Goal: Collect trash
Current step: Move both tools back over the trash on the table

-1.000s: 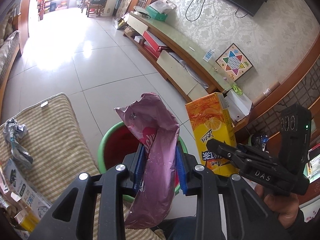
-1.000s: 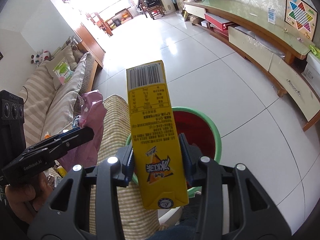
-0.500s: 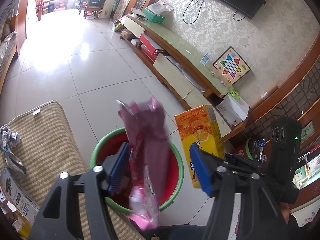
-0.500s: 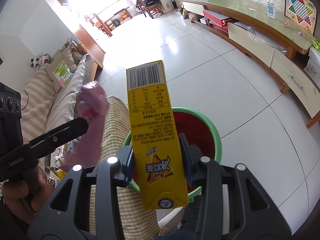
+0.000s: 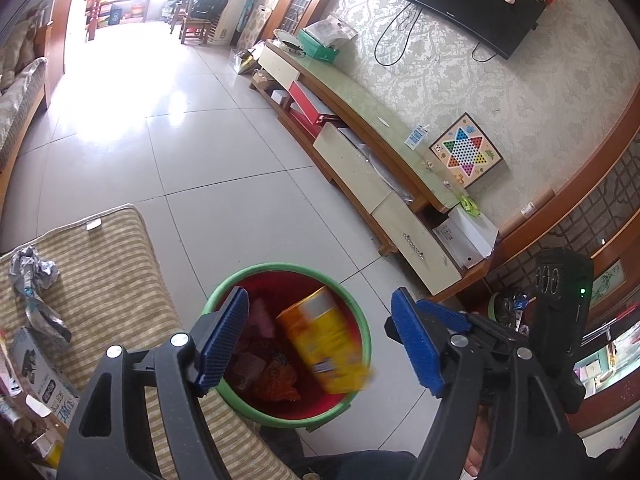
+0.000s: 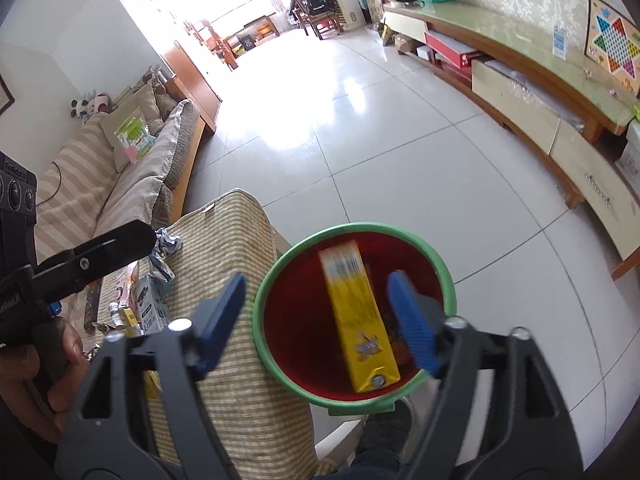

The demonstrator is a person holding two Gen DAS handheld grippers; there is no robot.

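Now, on your far left, a striped cushion [image 5: 100, 292] carries leftover rubbish: a crumpled foil wrapper [image 5: 34, 276] near its far edge and a small printed box [image 5: 44, 376] closer to you. Your left gripper [image 5: 320, 340] hangs over the near edge of a bin [image 5: 348, 292], which has a green rim and a red inside and stands on the tiled floor [image 5: 200, 160] just beside the cushion. Its blue pads [image 5: 224, 336] are wide apart and opening further, with nothing between them. Below them, in the bin, a pink wrapper [image 5: 262, 316] lies among darker scraps. Right of it, a yellow drink carton [image 5: 324, 344] sits tilted inside the bin, blurred with motion. From your right wrist camera, the right gripper [image 6: 320, 320] is above the same bin [image 6: 436, 256], its jaws spread wide and opening; the carton [image 6: 360, 320] shows between the pads [image 6: 412, 328] but lower down, inside the bin, and neither pad touches it. Further right, a long low cabinet [image 5: 360, 168] runs along the papered wall, with a colourful star-shaped board game [image 5: 466, 156] leaning on top and a television [image 5: 472, 0] mounted above.
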